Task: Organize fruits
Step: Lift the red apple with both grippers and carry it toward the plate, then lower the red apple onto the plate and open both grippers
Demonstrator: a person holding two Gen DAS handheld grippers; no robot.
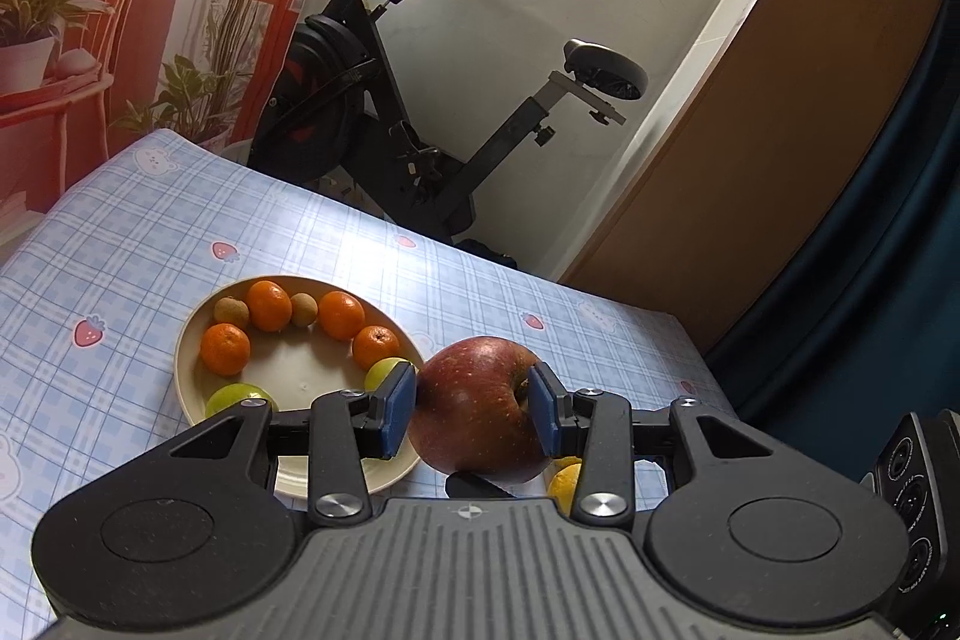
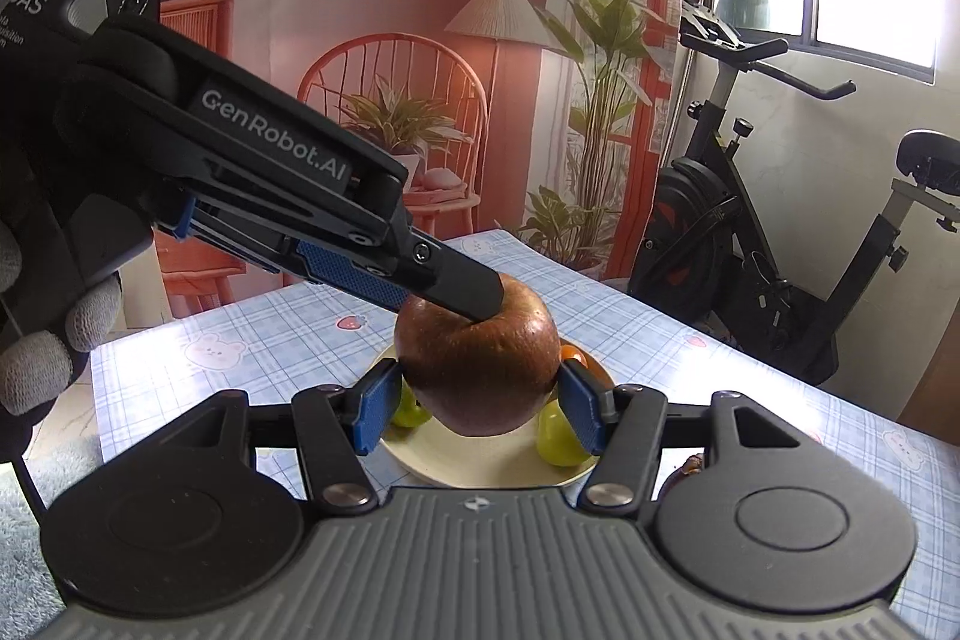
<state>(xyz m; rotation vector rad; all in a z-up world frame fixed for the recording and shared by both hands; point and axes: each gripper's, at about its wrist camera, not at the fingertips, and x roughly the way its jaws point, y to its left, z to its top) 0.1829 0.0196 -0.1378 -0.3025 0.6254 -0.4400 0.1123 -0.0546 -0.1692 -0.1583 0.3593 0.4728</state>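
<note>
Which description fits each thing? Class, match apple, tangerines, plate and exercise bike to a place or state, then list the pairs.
Things:
1. apple
2. tangerines
3. plate
4. exercise bike

Descriptions:
A. standing beyond the table, by the wall
B. resting on the checked tablecloth
C. clamped by both the left gripper and the right gripper
D. lying along the plate's rim

Pairs: 1-C, 2-D, 3-B, 4-A
</note>
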